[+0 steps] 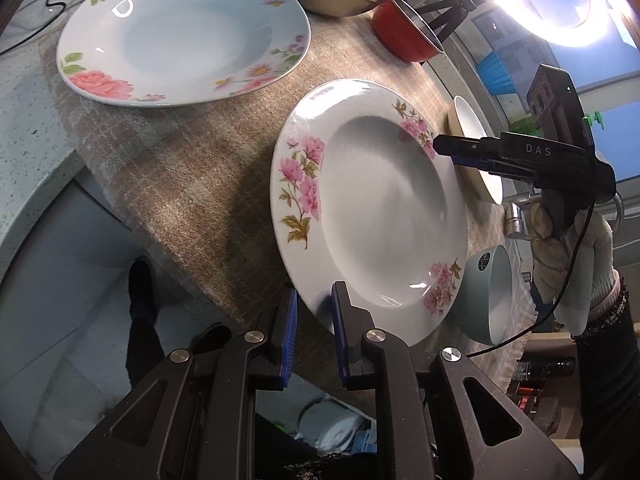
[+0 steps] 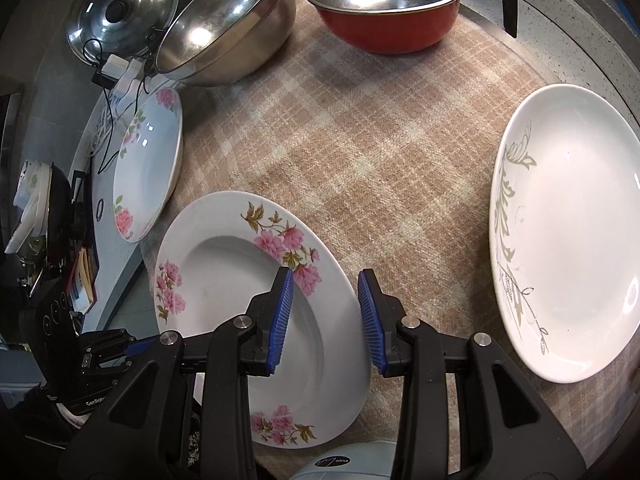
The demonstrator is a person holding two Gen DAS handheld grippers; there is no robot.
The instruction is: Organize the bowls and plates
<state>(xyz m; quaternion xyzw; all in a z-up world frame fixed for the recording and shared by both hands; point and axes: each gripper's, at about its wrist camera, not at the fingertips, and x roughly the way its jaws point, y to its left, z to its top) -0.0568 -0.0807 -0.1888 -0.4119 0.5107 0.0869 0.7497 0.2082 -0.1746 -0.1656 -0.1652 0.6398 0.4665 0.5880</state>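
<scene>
A white deep plate with pink flowers (image 1: pixel 372 208) lies on the checked cloth; it also shows in the right wrist view (image 2: pixel 224 280). My left gripper (image 1: pixel 314 312) is open, its jaws astride the plate's near rim. My right gripper (image 2: pixel 324 300) is open, its jaws astride the plate's opposite rim; it shows at the plate's far edge in the left wrist view (image 1: pixel 448 152). A second flowered plate (image 1: pixel 180 32) lies to the left, also in the right wrist view (image 2: pixel 148 164). A white plate with a grey leaf pattern (image 2: pixel 572 236) lies to the right.
A steel bowl (image 2: pixel 228 24) and a red bowl (image 2: pixel 384 4) stand at the back of the cloth. A pale green bowl (image 1: pixel 488 292) lies tipped beside the held plate. A steel lid (image 2: pixel 120 8) and cables sit at the back left. The table edge (image 1: pixel 36 200) drops off beside the cloth.
</scene>
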